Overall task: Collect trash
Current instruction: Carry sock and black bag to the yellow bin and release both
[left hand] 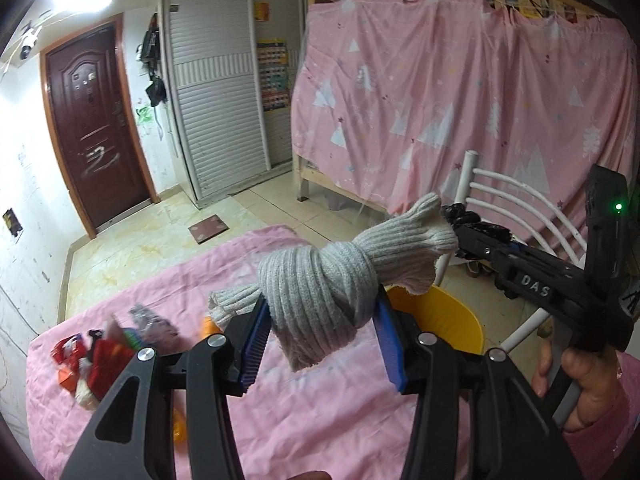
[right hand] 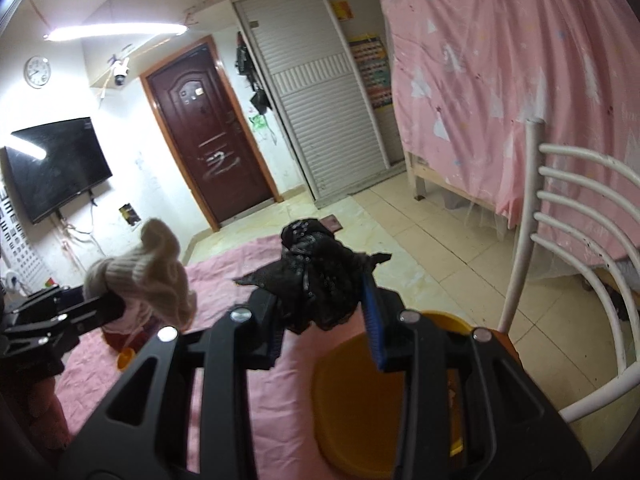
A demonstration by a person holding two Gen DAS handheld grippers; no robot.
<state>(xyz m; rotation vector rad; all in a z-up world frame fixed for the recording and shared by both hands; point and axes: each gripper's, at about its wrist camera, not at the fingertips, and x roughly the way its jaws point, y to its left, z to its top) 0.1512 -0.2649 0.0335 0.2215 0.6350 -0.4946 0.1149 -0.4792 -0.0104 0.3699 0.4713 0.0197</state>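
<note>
The knotted grey knit cloth (left hand: pixel 320 292) is hanging clamped between the blue pads of the left gripper (left hand: pixel 320 332), raised above the pink-covered table (left hand: pixel 320 408); its free end is drooping below the pads toward the near side. The crumpled black fabric (right hand: pixel 316 276) is being held the same way in the right gripper (right hand: pixel 324 320), whose jaws are closed on it, with loose edges spilling out on both sides. Both bundles are being carried beside the yellow bin (right hand: pixel 360 400), which is sitting at the right edge of the table, just in front of the white chair (right hand: pixel 560 216). To complete the drop cleanly, each bundle is best centred over the bin's opening before the jaws release, since the trailing ends look likely to catch the rim (left hand: pixel 440 300) and drag the item out. Releasing one gripper at a time probably avoids the two tools crowding each other. The knit cloth appears soft and should fall freely; the black fabric may cling to the pads. A pile of wrappers (left hand: pixel 92 360) is lying at the far left of the table, well apart from the bin, not yet collected.
</note>
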